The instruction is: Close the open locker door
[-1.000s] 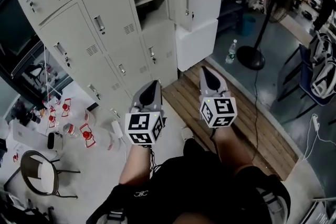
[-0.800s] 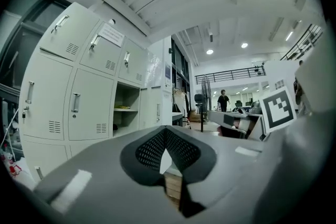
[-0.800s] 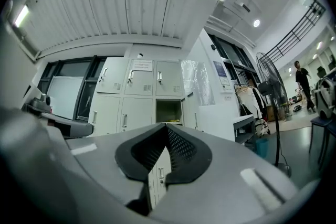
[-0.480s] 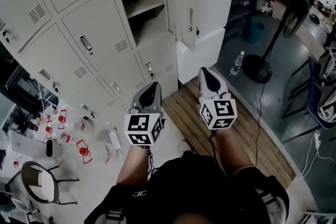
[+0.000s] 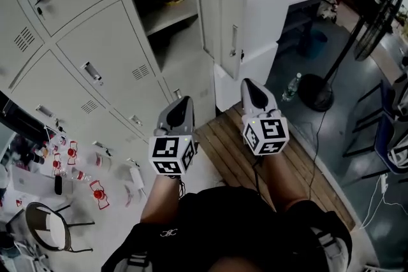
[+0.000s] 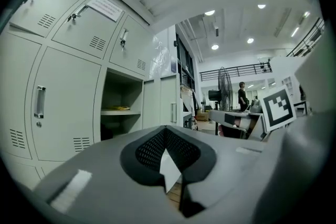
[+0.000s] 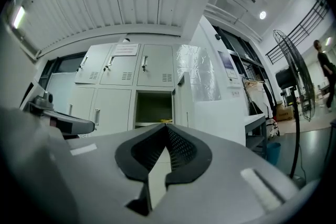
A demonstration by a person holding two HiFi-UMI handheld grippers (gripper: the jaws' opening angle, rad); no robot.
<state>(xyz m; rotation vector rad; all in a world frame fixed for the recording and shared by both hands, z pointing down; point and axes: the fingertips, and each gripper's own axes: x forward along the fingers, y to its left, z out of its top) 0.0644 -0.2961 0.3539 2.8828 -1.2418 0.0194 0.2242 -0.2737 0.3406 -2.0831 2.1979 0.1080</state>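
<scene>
The grey locker bank fills the upper left of the head view. One compartment [image 5: 167, 17] stands open, with a shelf and something yellow on it. Its door [image 5: 222, 21] is swung out to the right, handle toward me. My left gripper [image 5: 183, 104] and right gripper [image 5: 250, 86] are held side by side below the open locker, well short of it, both shut and empty. In the left gripper view the open compartment [image 6: 121, 107] and door [image 6: 168, 106] lie ahead of the shut left gripper [image 6: 165, 129]. The right gripper view shows the compartment [image 7: 154, 107] beyond the shut right gripper [image 7: 168, 128].
A white cabinet [image 5: 271, 0] stands right behind the open door. A wooden pallet [image 5: 245, 159] lies underfoot. A standing fan [image 5: 319, 92] and a water bottle [image 5: 292, 86] are at the right. A chair [image 5: 46, 229] and small red-white items [image 5: 97, 191] are at the left.
The lockers and the open door have grown larger and shifted toward the centre of the head view. Both grippers have stayed shut and side by side.
</scene>
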